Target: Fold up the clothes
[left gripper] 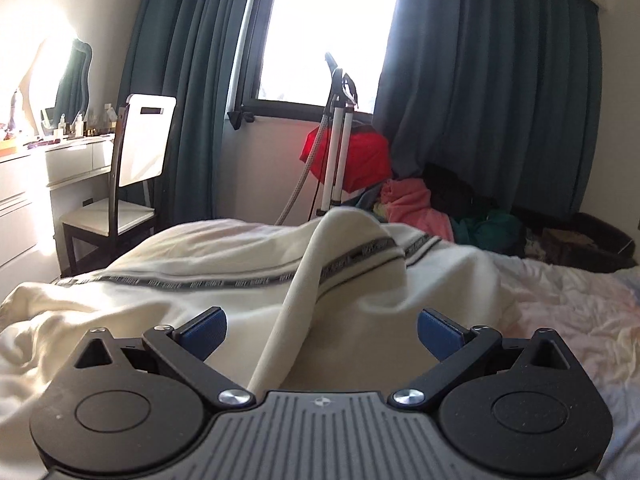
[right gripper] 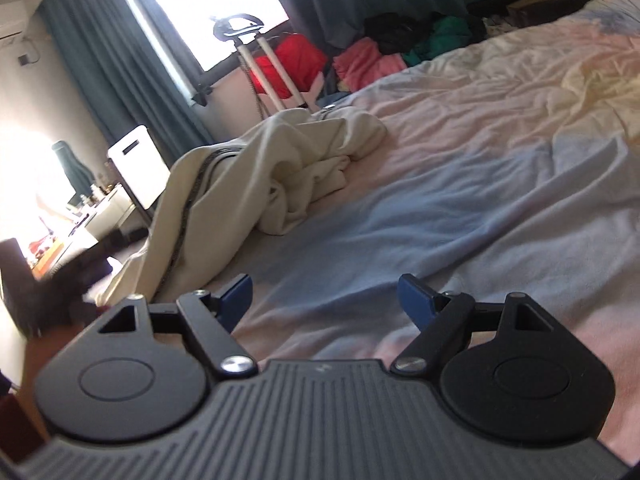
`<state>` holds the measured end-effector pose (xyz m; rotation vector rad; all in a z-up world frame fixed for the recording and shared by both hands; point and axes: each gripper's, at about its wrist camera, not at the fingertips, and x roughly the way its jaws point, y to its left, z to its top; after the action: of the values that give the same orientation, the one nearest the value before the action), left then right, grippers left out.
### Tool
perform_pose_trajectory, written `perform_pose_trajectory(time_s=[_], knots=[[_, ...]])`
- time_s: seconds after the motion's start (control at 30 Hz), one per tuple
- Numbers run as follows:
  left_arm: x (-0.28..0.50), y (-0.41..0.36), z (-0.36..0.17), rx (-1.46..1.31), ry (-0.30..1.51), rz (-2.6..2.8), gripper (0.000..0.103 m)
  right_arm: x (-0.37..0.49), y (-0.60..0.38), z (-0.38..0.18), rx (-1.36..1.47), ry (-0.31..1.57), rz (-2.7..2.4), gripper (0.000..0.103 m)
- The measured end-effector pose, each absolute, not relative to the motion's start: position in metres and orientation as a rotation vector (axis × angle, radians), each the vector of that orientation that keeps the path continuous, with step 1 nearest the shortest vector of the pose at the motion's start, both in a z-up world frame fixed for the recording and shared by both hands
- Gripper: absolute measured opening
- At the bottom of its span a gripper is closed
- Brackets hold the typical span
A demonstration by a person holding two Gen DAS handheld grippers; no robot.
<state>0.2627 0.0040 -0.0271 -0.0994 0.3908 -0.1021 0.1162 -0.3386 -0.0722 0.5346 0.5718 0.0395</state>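
Note:
A cream garment (left gripper: pixel 208 256) with a dark patterned stripe lies rumpled on the bed. One raised fold of it runs back between my left gripper's fingers and under the gripper body. My left gripper (left gripper: pixel 322 330) is open, its blue pads wide apart on either side of that fold. In the right wrist view the same cream garment (right gripper: pixel 280 160) is bunched at the left of the bed, some way ahead. My right gripper (right gripper: pixel 324 300) is open over the pale bedsheet (right gripper: pixel 460 184), with nothing between its fingers.
A pile of coloured clothes (left gripper: pixel 420 200) and a red item (left gripper: pixel 352 156) lie by the curtained window (left gripper: pixel 328 28). A steamer stand (left gripper: pixel 338 140) rises beyond the bed. A chair (left gripper: pixel 132 176) and white dresser (left gripper: pixel 48 168) stand on the left.

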Motion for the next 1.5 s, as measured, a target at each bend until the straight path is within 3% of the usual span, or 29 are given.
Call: perform_pose_trajectory(time_s=[0.33, 0.53, 0.6, 0.63, 0.67, 0.7, 0.77, 1.03, 1.27, 1.5], knots=[[0.429, -0.033, -0.007, -0.127, 0.436, -0.090, 0.093, 0.167, -0.352, -0.109, 0.581, 0.628, -0.004, 0.082], [0.465, -0.053, -0.021, -0.019, 0.530, -0.089, 0.076, 0.189, -0.346, -0.126, 0.547, 0.655, -0.005, 0.083], [0.461, -0.062, -0.022, 0.040, 0.528, -0.094, 0.049, 0.191, -0.343, -0.128, 0.514, 0.649, -0.012, 0.083], [0.456, -0.066, -0.020, 0.060, 0.522, -0.101, 0.042, 0.191, -0.343, -0.128, 0.512, 0.642, -0.012, 0.083], [0.451, -0.070, -0.019, 0.079, 0.516, -0.108, 0.024, 0.191, -0.343, -0.128, 0.510, 0.635, -0.013, 0.083], [0.442, -0.075, -0.015, 0.092, 0.512, -0.121, 0.013, 0.190, -0.343, -0.128, 0.512, 0.628, -0.013, 0.083], [0.416, -0.082, -0.006, 0.114, 0.474, -0.149, 0.009, 0.187, -0.345, -0.126, 0.519, 0.614, -0.016, 0.082], [0.233, -0.096, 0.016, 0.254, 0.284, -0.345, 0.006, 0.169, -0.343, -0.107, 0.471, 0.544, -0.037, 0.082], [0.098, -0.077, -0.036, 0.202, 0.424, -0.433, 0.006, 0.141, -0.348, -0.086, 0.477, 0.465, -0.023, 0.082], [0.069, -0.058, -0.090, 0.125, 0.500, -0.376, 0.007, 0.125, -0.345, -0.081, 0.451, 0.447, 0.022, 0.082]])
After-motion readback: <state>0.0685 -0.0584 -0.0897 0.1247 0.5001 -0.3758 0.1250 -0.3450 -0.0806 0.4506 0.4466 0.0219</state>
